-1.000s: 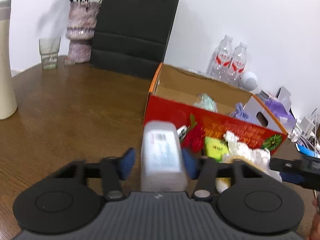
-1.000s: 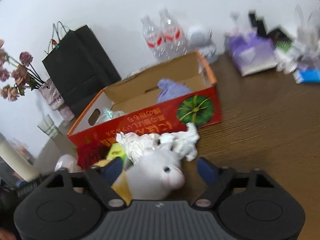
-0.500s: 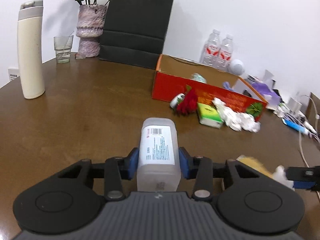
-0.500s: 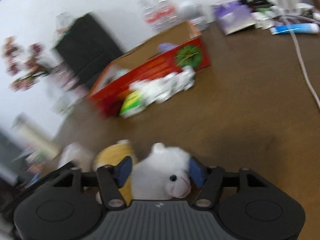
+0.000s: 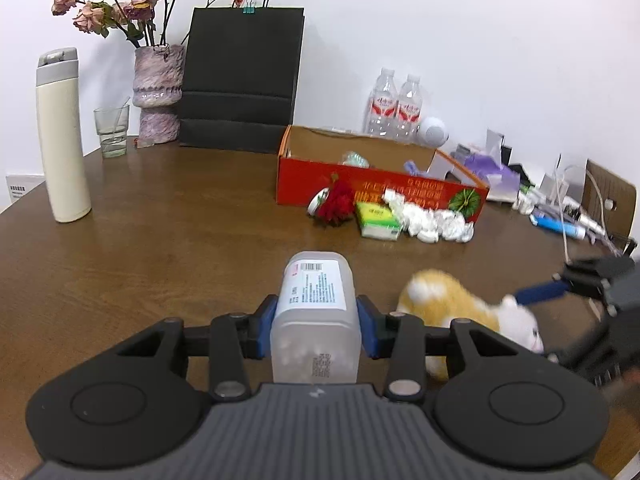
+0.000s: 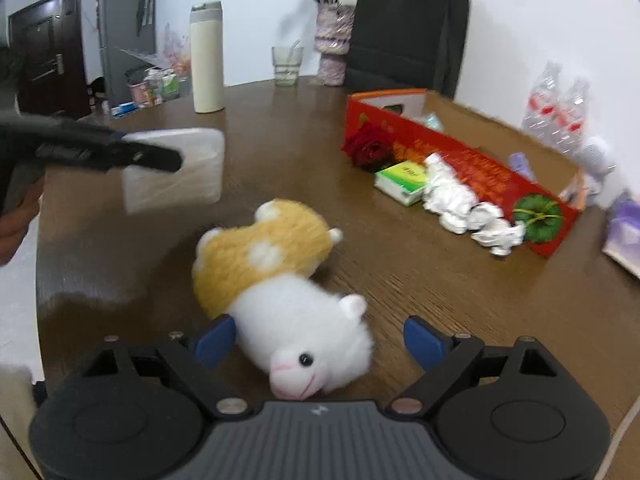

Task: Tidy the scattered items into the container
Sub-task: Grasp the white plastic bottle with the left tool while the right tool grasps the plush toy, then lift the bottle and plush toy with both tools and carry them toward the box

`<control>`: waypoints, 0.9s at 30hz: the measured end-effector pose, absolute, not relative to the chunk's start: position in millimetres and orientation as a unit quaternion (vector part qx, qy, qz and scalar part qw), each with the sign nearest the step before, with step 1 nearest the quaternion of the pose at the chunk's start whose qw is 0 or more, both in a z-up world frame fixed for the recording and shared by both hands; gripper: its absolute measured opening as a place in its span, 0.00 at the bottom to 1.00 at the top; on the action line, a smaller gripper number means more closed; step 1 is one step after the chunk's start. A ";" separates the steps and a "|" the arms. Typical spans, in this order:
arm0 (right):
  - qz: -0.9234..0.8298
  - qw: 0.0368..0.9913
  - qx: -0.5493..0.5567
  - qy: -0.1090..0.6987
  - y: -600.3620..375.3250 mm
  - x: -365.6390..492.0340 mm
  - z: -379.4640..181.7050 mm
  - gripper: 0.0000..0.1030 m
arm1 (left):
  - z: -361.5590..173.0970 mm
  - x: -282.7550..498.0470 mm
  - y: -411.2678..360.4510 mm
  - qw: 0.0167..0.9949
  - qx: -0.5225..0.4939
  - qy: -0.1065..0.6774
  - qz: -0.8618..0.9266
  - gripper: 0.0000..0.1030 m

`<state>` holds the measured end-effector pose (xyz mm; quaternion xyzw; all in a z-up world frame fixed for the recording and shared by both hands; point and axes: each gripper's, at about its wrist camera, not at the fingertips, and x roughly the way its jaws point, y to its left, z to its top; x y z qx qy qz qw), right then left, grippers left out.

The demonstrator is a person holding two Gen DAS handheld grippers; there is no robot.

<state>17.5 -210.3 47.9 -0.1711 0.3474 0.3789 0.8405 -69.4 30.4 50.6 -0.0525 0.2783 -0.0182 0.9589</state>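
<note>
Clamping a translucent plastic bottle (image 5: 316,312) between its blue fingers (image 5: 267,328), the left gripper (image 5: 316,330) holds it off the surface (image 5: 160,240), well short of the red cardboard box (image 5: 380,192) that lies far ahead of it. The right gripper (image 6: 316,340) has just been opening; its fingers (image 6: 214,338) stand wide, with the plush toy (image 6: 280,280) lying on the surface between them, one pad touching or nearly touching its fur and the other clear, so nothing is gripped. Little looks done: a few small things sit inside the box, while a red rose (image 5: 336,204), a green tissue pack (image 5: 378,220) and crumpled white paper (image 5: 432,220) lie against its near wall, ahead of both grippers. Bottle, toy and those three all remain to go in.
</note>
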 end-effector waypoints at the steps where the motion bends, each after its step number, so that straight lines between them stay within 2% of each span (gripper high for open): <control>1: 0.385 0.835 -0.175 0.353 -206.6 22.6 46.5 0.88 | 47.2 -70.1 29.6 0.959 -0.048 0.280 -0.016 0.40; 3: 0.396 0.827 -0.180 0.356 -198.3 27.6 44.1 0.84 | 39.3 -70.2 26.9 0.959 -0.029 0.281 -0.017 0.40; 5: 0.389 0.834 -0.163 0.356 -189.9 25.0 42.5 0.66 | 34.7 -72.4 24.1 0.961 -0.014 0.277 -0.015 0.40; 6: 0.377 0.842 -0.142 0.358 -190.4 26.9 42.0 0.61 | 32.7 -72.3 23.6 0.962 -0.012 0.274 -0.017 0.40; 9: 0.309 0.883 -0.073 0.345 -201.3 25.6 40.3 0.54 | 27.3 -69.9 23.5 0.962 -0.015 0.274 -0.016 0.43; 10: 0.274 0.899 -0.064 0.337 -202.5 21.4 40.2 0.53 | 26.4 -68.4 23.0 0.961 -0.012 0.275 -0.017 0.50; 11: 0.239 0.913 -0.061 0.325 -201.9 15.6 40.4 0.53 | 26.0 -67.3 22.8 0.961 -0.011 0.276 -0.018 0.61; 12: 0.204 0.925 -0.060 0.314 -200.3 7.8 41.3 0.53 | 25.9 -66.0 22.0 0.961 -0.008 0.276 -0.020 0.64; 15: 0.125 0.948 -0.055 0.287 -191.9 -16.2 45.2 0.54 | 24.9 -59.9 17.7 0.959 0.012 0.282 -0.019 0.65; 17: 0.122 0.952 -0.043 0.278 -188.4 -23.7 46.9 0.59 | 23.0 -55.1 17.4 0.957 0.010 0.289 -0.017 0.62; 18: 0.127 0.953 -0.040 0.272 -186.5 -25.9 46.9 0.69 | 21.6 -52.6 19.2 0.955 0.003 0.295 -0.013 0.60; 20: 0.125 0.958 -0.055 0.252 -180.4 -28.1 45.9 0.76 | 18.9 -49.7 22.5 0.953 -0.008 0.303 -0.010 0.40; 23: 0.119 0.953 -0.062 0.272 -176.7 -15.7 40.6 0.78 | 17.1 -50.4 26.9 0.953 -0.027 0.300 -0.006 0.40; 27: 0.105 0.946 -0.002 0.307 -187.6 -1.0 31.7 0.76 | 16.2 -54.3 24.5 0.956 -0.021 0.291 -0.007 0.40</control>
